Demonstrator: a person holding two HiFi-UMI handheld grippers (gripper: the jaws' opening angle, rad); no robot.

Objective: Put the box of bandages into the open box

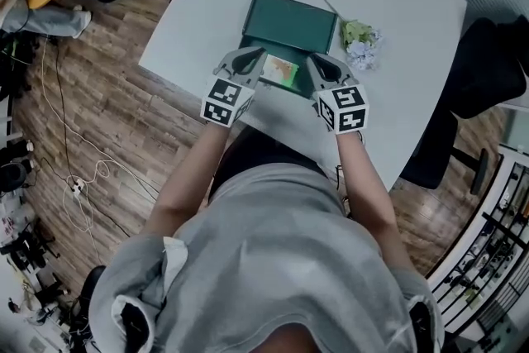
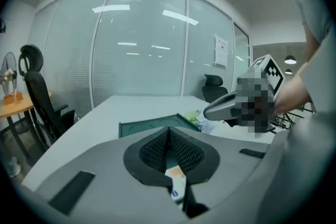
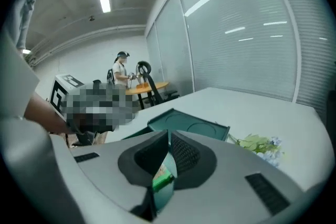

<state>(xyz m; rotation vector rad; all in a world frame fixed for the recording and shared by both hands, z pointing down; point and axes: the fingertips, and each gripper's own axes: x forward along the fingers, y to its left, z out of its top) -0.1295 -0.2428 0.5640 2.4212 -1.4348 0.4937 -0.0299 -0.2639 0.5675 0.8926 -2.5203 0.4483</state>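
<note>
open box (image 1: 285, 19): 1 | bandage box (image 1: 279, 71): 1 | flower bunch (image 1: 360, 42): 1

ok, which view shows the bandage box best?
Head view: most of the bandage box top face shows, at the open box. Left gripper view shows only a sliver of it between the jaws; right gripper view likewise.

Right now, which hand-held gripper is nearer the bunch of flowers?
Right. The right hand-held gripper is just short of the flowers; the left hand-held gripper is on the far side of the bandage box from them.
</note>
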